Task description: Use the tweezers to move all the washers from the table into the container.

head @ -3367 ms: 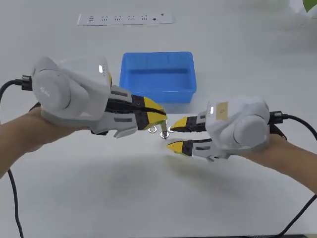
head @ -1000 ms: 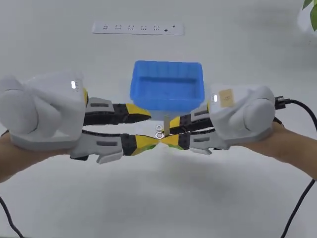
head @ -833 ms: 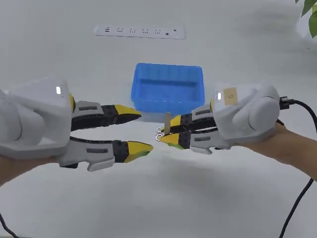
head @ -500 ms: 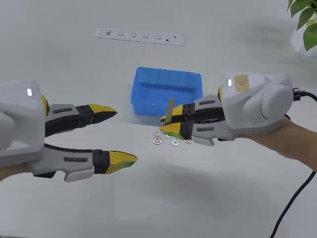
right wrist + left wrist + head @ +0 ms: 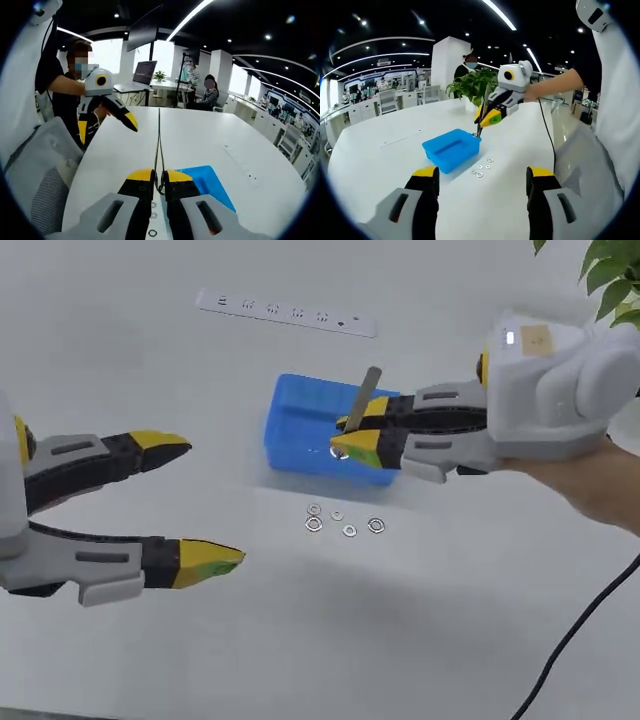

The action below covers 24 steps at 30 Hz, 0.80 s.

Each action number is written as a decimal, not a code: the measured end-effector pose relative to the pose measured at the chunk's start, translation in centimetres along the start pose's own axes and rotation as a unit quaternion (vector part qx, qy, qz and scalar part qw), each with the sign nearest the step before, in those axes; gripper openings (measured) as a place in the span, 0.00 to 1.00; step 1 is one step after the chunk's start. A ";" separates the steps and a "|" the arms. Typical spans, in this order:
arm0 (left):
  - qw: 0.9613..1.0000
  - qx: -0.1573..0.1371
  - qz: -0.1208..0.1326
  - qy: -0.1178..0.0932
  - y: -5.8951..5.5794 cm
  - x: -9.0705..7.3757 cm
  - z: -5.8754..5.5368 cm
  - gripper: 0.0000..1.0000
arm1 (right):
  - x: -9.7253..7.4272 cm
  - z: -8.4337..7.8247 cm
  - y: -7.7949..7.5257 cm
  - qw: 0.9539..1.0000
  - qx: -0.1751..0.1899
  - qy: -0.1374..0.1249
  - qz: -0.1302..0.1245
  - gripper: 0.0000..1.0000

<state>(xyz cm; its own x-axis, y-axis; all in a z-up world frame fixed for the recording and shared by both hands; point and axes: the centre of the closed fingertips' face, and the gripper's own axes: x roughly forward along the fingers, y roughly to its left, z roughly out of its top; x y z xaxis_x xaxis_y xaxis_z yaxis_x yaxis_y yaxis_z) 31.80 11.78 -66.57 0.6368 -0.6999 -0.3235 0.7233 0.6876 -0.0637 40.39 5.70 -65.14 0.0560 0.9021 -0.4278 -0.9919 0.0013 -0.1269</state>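
Right gripper: jaws pressed together on the tweezers. It is raised above the table, over the container's near right part. In the right gripper view the yellow jaw tips meet around the tool's two thin legs.
Tweezers: a grey metal pair, tilted, with the upper end rising past the jaws and the points directed down. In the head view the points lie over the inside of the container, close to its front wall. Whether a washer sits between the points is too small to tell.
Left gripper: jaws spread wide and holding nothing. It is at the left of the head view, well apart from the right gripper and from the container. In its own view the two yellow tips frame the work area from below.
Container: a shallow blue rectangular tray on the table, between the power strip and the washers. In the left gripper view it sits left of the washers, below the right gripper.
Washers: five small metal rings in a loose cluster, flat on the table, just in front of the container's front wall and outside it.
Table: a plain white surface.
Power strip: white, lying flat at the far side, beyond the container.
Plant: green leaves at the upper right corner.
Cable: black, trailing from the right gripper's side toward the lower edge.
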 end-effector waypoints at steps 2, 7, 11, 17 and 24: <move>1.000 -0.007 -0.001 -0.004 0.0 0.0 -0.1 0.81 | 0.0 0.3 -1.0 1.000 -0.001 -0.002 -0.005 0.09; 1.000 -0.021 -0.010 -0.005 -0.4 0.2 -0.6 0.89 | 0.5 0.3 -3.4 1.000 0.001 -0.005 -0.018 0.09; 1.000 -0.019 -0.019 0.006 -0.7 0.4 -1.4 0.96 | 1.3 -0.2 -5.2 0.999 0.012 -0.009 -0.029 0.09; 1.000 -0.012 -0.015 0.021 0.2 0.7 -2.4 0.99 | 2.7 -2.4 -6.7 0.999 0.022 0.004 -0.032 0.09; 0.999 -0.014 -0.006 0.030 1.2 1.2 -2.9 0.99 | 4.5 -5.2 -7.2 0.999 0.026 0.018 -0.016 0.09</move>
<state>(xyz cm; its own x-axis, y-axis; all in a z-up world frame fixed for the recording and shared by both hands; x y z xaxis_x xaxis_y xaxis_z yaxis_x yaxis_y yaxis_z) 32.70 12.34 -69.79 0.6100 -0.6961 -0.3787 0.7229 0.6845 -0.0938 48.42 7.48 -70.82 0.0910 0.8851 -0.4564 -0.9940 0.0531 -0.0952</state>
